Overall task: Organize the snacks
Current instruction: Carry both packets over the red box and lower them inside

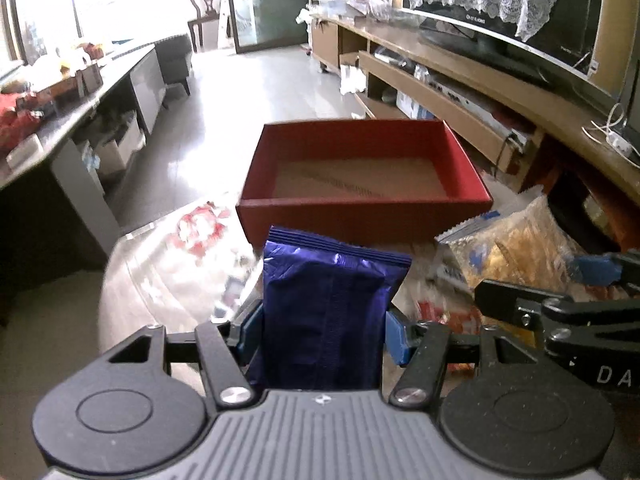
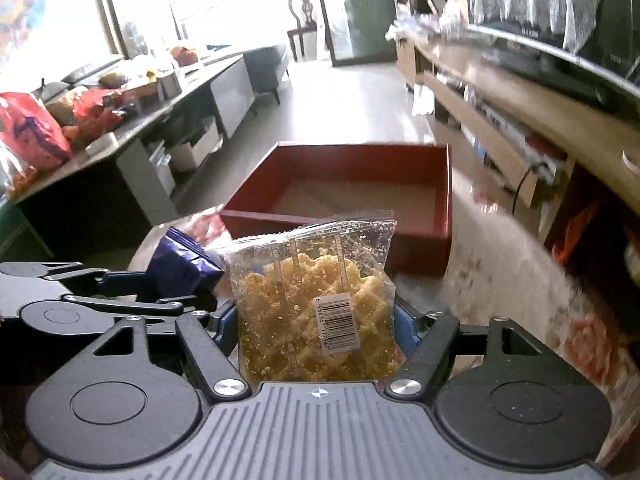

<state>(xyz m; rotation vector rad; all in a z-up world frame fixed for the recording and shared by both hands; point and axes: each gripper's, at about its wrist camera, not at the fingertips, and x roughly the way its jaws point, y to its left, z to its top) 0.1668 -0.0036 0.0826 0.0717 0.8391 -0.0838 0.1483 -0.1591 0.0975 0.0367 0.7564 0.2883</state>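
My left gripper (image 1: 322, 326) is shut on a shiny purple snack packet (image 1: 328, 304), held upright just short of the red box (image 1: 360, 216). The box is open-topped, with a bare brown floor. My right gripper (image 2: 316, 320) is shut on a clear bag of yellow crunchy snacks (image 2: 316, 300) with a barcode label, also just before the red box (image 2: 440, 208). In the left wrist view the clear bag (image 1: 512, 248) and the right gripper (image 1: 600, 272) show at the right. The right wrist view has the purple packet (image 2: 180, 264) and the left gripper (image 2: 132, 280) at its left.
The box stands on a glossy table with a floral cloth (image 2: 520, 264); a red-and-white wrapper (image 1: 200, 224) lies left of the box. A long counter (image 2: 120, 128) piled with bags runs along the left. A TV cabinet (image 1: 460, 80) lines the right; open floor lies beyond.
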